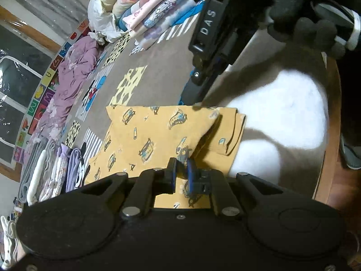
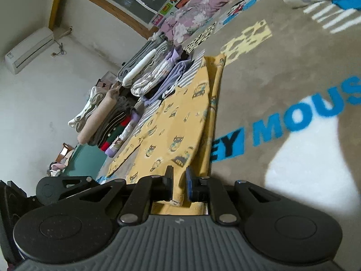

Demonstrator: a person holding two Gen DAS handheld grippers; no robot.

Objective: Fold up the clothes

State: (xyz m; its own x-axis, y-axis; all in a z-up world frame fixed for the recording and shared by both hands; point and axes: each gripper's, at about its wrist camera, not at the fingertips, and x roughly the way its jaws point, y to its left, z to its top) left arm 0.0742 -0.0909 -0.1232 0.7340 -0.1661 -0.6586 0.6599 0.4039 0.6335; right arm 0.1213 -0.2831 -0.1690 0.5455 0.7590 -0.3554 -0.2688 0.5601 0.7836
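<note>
Closest to me, my left claw (image 1: 181, 172) has its two pads drawn in on a raised edge of the yellow printed garment (image 1: 158, 135); cloth runs up between them, so I read it as gripping. My right claw (image 2: 179, 180) is likewise pinched on a hem of the same garment (image 2: 176, 131), though the pads stand a little apart around the fabric and I can't be certain how firmly they bite.

The garment lies flat on the cartoon-print blanket (image 2: 282, 79) covering the bed, one flap doubled over along its far side. It looks thin, soft and light: it will sag and drape, not hold a crease by itself, so I judge edges and corners the places to take it, both claws level to keep the fold square (a pinch in the middle would only bunch it).

Beyond it, the left view shows my right claw from outside, its tip down at the garment's far edge, with a gloved hand (image 1: 304, 22) on the handle, and a stack of folded clothes (image 1: 153, 15) further back. The right view alone shows the long doubled strip beside the garment, a row of folded pieces (image 2: 155, 72) past it, and a wall air conditioner (image 2: 29, 49) beyond.
</note>
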